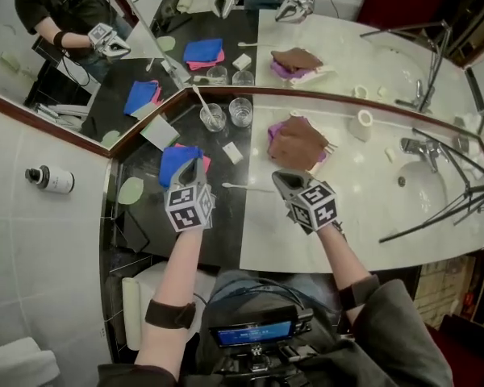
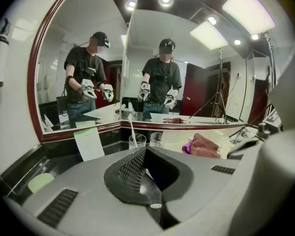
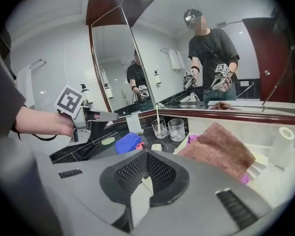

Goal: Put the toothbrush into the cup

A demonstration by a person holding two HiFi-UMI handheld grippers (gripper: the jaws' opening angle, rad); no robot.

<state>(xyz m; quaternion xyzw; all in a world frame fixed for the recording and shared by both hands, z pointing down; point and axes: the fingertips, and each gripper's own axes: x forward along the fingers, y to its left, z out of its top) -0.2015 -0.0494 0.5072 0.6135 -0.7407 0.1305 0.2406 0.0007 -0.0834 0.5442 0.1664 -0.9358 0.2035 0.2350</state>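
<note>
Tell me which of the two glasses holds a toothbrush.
The left glass in the head view: a white toothbrush stands in it. The right glass beside it is empty.

Brown towel (image 1: pixel 297 142), blue cloth (image 1: pixel 177 161), soap (image 1: pixel 232 152)

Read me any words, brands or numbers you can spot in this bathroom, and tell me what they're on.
No word or number here can be read.
Small bottle on the left ledge: label too small to read.
Blue screen at the person's chest: lines of text, too blurred.
Two marker cubes: black-and-white square patterns only, no letters.
</note>
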